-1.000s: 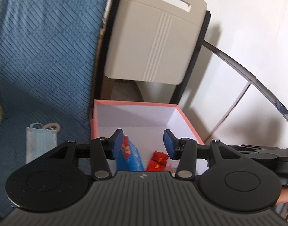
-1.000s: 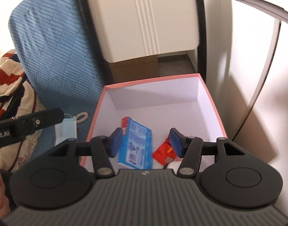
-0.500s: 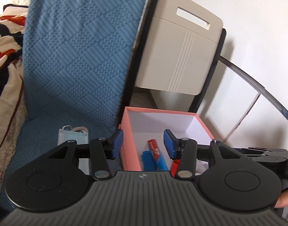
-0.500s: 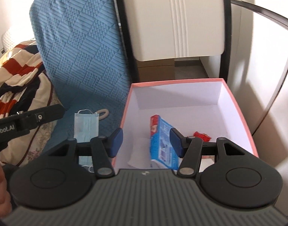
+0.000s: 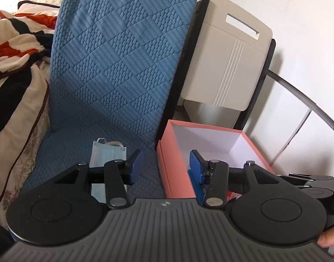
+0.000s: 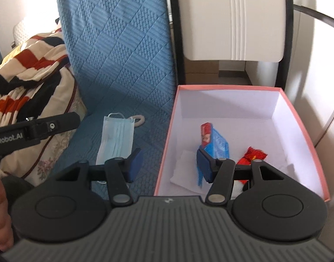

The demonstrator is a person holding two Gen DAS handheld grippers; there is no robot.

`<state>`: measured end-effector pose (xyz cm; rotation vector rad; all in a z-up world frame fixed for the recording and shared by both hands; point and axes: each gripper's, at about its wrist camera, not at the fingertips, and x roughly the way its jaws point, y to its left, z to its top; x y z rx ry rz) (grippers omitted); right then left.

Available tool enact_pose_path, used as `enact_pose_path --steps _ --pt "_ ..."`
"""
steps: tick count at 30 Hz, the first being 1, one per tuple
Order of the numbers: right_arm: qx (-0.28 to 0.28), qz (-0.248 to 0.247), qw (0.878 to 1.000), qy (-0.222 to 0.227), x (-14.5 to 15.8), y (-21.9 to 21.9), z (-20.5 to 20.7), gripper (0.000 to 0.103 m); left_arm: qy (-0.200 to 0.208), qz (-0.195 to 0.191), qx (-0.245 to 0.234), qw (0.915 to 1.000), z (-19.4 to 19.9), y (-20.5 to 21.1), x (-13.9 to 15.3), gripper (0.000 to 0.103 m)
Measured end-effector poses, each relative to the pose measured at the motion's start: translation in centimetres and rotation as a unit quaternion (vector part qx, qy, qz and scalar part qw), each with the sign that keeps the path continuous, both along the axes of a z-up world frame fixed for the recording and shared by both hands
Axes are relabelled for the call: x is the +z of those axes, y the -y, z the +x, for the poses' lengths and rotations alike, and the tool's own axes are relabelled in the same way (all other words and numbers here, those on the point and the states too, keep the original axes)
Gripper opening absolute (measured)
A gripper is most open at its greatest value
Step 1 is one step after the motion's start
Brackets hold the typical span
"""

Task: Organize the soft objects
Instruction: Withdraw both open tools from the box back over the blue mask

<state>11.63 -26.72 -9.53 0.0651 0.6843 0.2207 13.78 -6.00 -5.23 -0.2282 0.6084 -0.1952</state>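
The face mask [image 6: 117, 138] lies flat on the blue quilted seat cover [image 6: 123, 65], in the left middle of the right wrist view, just beside the left wall of the pink box [image 6: 167, 146] but not touching it. In the left wrist view the face mask [image 5: 108, 155] shows only partly, behind the left finger.

Both pairs of tongs are wide apart and hold nothing. The left tongs [image 5: 164, 166] stand across the box's left wall, one finger over the seat cover and one over the box. The right tongs [image 6: 169, 162] stand the same way.

I judge the mask to be very light, thin and limp. It will fold and hang when lifted, and it can slip out of a weak pinch. A good place to take hold is probably a short end, where the pleats are gathered, or the middle of one long edge. The ear loops are thin and easy to miss.

Inside the box lie a blue packet [image 6: 214, 142], a red packet [image 6: 253, 154] and some white paper [image 6: 184, 168]. The right finger hides the lower part of the blue packet. The near end of the mask is covered by the left finger, and a beige ring-like thing [image 6: 139, 119] just behind the mask is too small to name. The box's near right corner is also hidden.
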Motion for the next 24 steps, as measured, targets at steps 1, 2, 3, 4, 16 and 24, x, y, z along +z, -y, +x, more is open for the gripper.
enact_pose_path --steps 1,2,3,4,16,24 --pt "0.001 0.001 1.0 -0.002 -0.2 -0.3 0.0 0.058 -0.001 0.001 0.002 1.0 -0.1 -0.2 -0.3 0.053" --pt "0.002 0.001 1.0 -0.004 -0.5 -0.6 0.0 0.058 0.0 0.002 0.003 1.0 -0.2 -0.5 -0.6 0.053" --pt "0.003 0.001 1.0 -0.005 -0.6 -0.9 0.1 0.058 -0.001 0.004 0.003 1.0 -0.3 -0.7 -0.9 0.053" --pt "0.004 0.002 1.0 -0.006 -0.9 -1.2 0.0 0.058 -0.001 0.008 0.004 1.0 -0.4 -0.9 -1.2 0.053" --pt "0.02 -0.01 1.0 -0.013 -3.4 -4.2 -0.7 0.058 0.0 0.023 0.021 0.9995 -1.8 -3.7 -3.1 0.053" --pt "0.024 -0.021 0.999 -0.017 -5.1 -5.5 -0.4 0.058 -0.002 0.009 0.035 0.9994 -2.1 -6.1 -5.6 0.053"
